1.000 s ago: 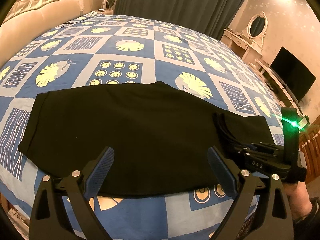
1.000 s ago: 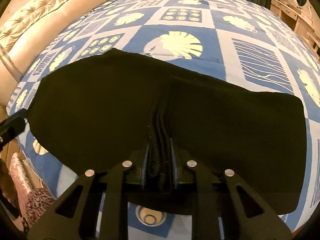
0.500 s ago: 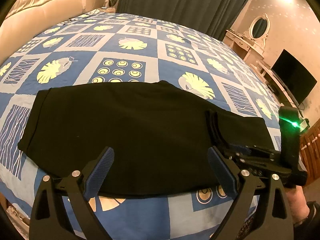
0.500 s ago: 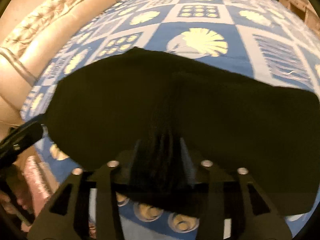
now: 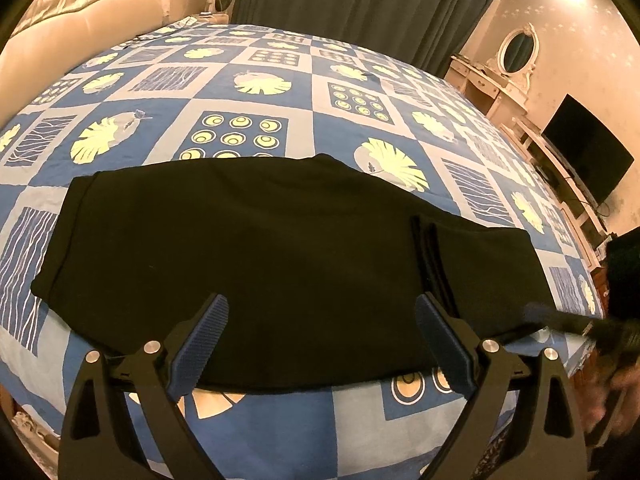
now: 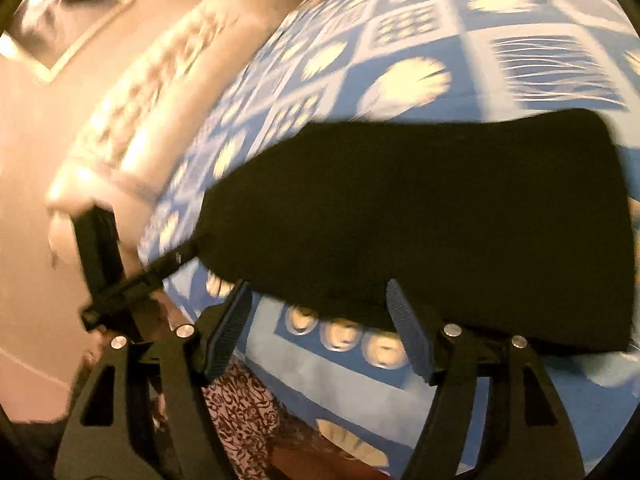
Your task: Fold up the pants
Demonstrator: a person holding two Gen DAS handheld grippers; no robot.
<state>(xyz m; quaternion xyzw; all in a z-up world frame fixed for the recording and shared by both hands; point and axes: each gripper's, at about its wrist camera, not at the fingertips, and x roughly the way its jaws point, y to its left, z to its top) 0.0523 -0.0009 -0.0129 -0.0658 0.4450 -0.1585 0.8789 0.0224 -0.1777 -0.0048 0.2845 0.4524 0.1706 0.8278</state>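
Observation:
Black pants (image 5: 256,252) lie folded flat across the near part of the bed, with a pinched ridge of creases (image 5: 432,264) toward their right end. They also show in the right wrist view (image 6: 420,216). My left gripper (image 5: 320,340) is open and empty, hovering over the pants' near edge. My right gripper (image 6: 318,320) is open and empty, just off the pants' near edge; it shows blurred at the right of the left wrist view (image 5: 560,322). The left gripper shows in the right wrist view (image 6: 132,280).
The bed has a blue patchwork cover (image 5: 256,92) with a padded cream headboard (image 5: 92,4) at the left. Dark curtains (image 5: 360,0), a white dresser with oval mirror (image 5: 516,48) and a TV (image 5: 588,156) stand beyond. A patterned rug (image 6: 248,412) lies below the bed edge.
My right gripper has let go of the pinched fold of the pants, opened, and pulled back fast to the right. The left gripper stayed open in place.

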